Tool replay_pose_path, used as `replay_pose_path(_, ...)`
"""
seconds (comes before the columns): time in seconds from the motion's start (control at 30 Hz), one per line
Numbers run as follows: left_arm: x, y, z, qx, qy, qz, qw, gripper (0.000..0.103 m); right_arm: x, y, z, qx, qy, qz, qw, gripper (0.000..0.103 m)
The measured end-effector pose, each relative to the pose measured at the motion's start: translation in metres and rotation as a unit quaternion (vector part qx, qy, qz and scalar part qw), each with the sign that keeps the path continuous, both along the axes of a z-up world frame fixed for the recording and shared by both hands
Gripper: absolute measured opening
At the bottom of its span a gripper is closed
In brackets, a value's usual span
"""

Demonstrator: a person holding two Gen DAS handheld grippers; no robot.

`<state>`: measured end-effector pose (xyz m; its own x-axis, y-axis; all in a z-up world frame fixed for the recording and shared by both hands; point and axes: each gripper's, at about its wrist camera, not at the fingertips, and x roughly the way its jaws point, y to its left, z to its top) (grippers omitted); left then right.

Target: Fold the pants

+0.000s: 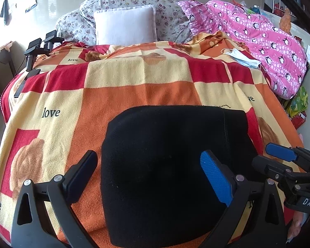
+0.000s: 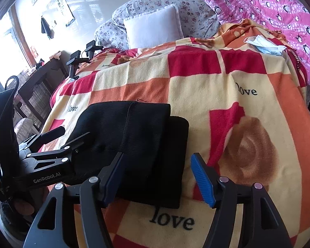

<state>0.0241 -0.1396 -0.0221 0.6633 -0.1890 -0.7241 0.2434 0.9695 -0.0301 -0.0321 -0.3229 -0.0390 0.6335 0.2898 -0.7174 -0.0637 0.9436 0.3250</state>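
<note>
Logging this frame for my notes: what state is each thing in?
pants: folded into a flat stack on the blanket
left gripper: jaws open, holding nothing
right gripper: jaws open, holding nothing
blanket: spread over the bed
face mask: lying loose on the blanket

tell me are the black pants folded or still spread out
Folded. The black pants lie as a compact rectangle on the blanket, stacked layers showing at the right edge; both grippers are open and hold nothing.
</note>
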Motion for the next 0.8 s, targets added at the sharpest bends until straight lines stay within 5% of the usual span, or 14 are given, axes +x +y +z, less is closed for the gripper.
replay_pose_path(0.8, 0.011, 0.019, -0.007, -0.025, 0.028, 0.008, 0.9993, 0.101, 0.016, 0.001, -0.012, 0.016, 0.015, 0.003, 1.000, 0.074)
